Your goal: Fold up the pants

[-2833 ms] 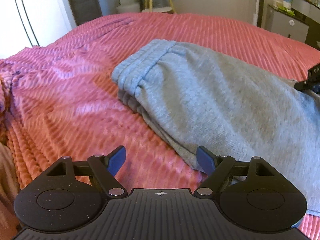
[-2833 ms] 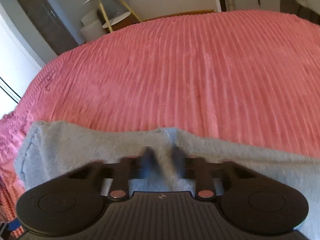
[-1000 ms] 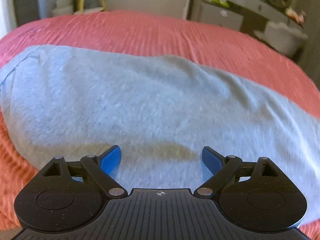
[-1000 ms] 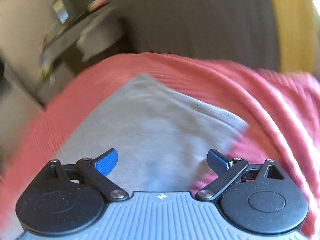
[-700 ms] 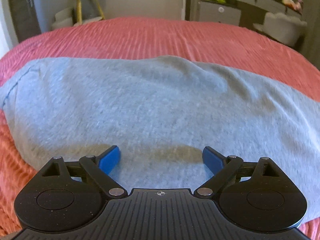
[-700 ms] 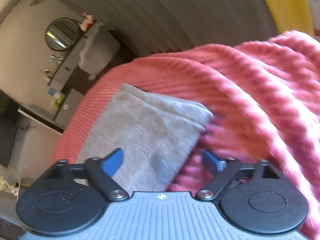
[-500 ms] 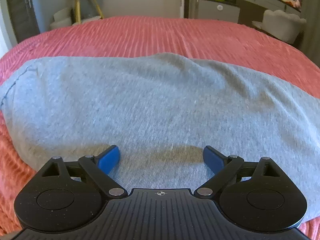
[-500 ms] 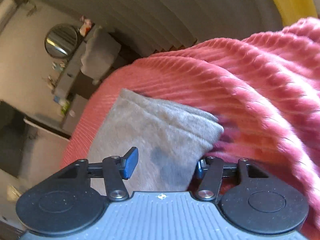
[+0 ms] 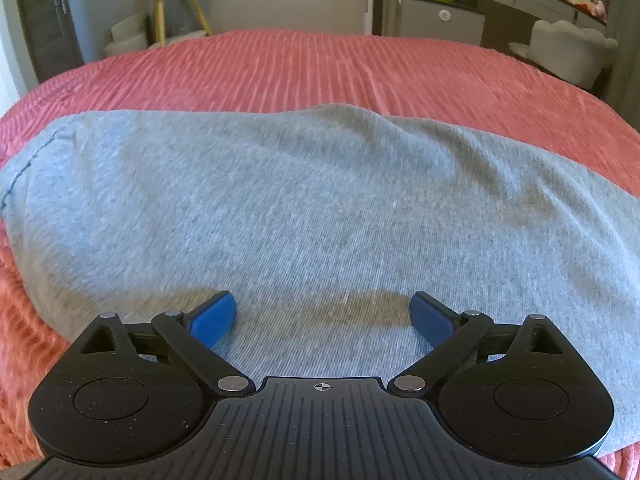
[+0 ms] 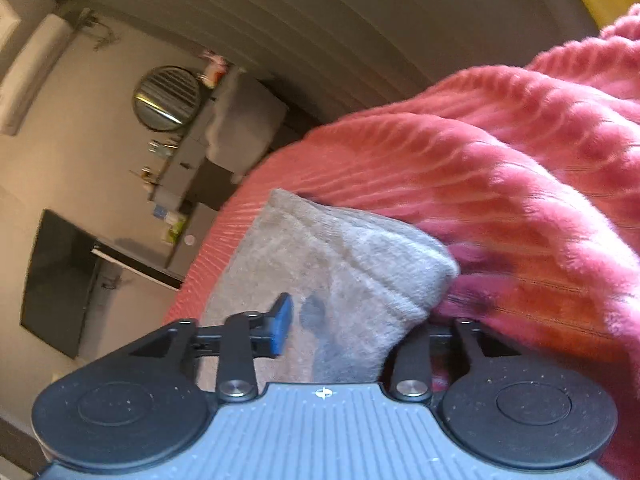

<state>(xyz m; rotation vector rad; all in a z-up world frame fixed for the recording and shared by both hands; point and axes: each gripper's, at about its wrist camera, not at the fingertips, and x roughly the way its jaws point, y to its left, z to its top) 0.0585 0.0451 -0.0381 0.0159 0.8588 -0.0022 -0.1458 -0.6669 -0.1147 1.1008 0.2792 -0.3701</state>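
Observation:
The grey pants lie folded lengthwise across the pink ribbed bedspread. My left gripper is open and empty, its blue pads resting low over the middle of the pants. In the right wrist view the cuffed leg end of the pants lies between the jaws of my right gripper. The jaws are partly closed around the cuff: the left blue pad stands a little off the fabric and the right finger is hidden under the cuff.
The bedspread bunches into thick folds right of the cuff. Beyond the bed stand a dresser with a round mirror, a grey chair and a small side table.
My right gripper swung from the pants' middle to the leg cuff, opened, then narrowed its jaws around it. My left gripper moved over the middle of the pants and stayed open.

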